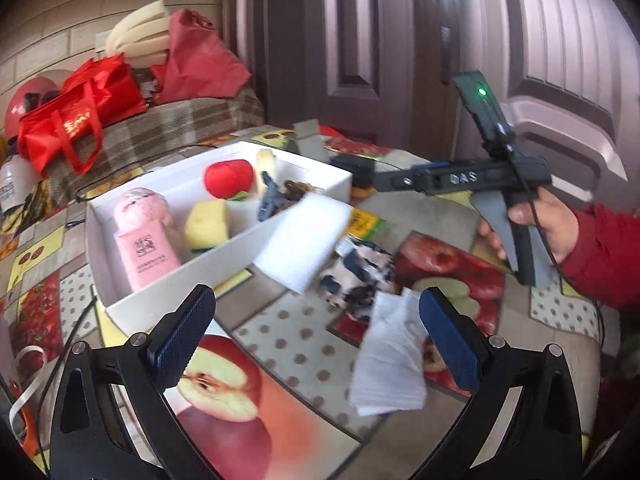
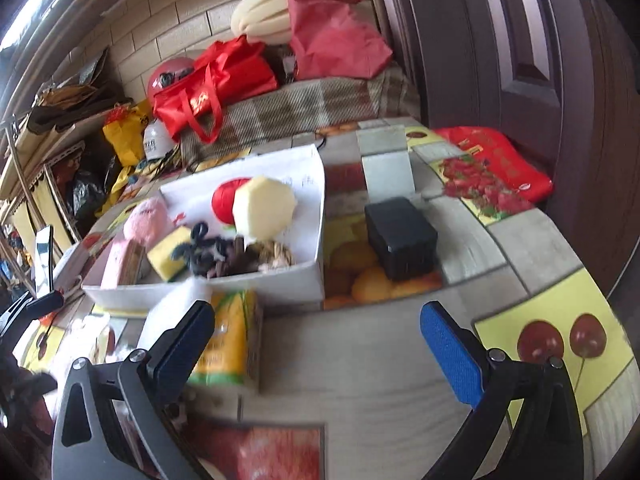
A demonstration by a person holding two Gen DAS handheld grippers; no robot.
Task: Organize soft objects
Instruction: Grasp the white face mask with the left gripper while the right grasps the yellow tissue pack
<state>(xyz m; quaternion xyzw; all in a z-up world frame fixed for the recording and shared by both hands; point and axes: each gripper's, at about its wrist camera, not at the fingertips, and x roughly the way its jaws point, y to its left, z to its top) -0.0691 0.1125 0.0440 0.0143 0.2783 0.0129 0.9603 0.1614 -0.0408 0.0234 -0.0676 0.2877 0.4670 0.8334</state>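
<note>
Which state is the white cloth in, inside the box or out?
Out: the white cloth lies on the tablecloth, in front of the white box.

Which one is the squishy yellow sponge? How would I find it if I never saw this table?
Find the white box on the fruit-print tablecloth. Inside, near the wall closest to the left wrist camera, the sponge sits beside the pink plush toy. It is the only blocky bright-yellow piece with a thin green layer underneath; the red plush behind it is round.
</note>
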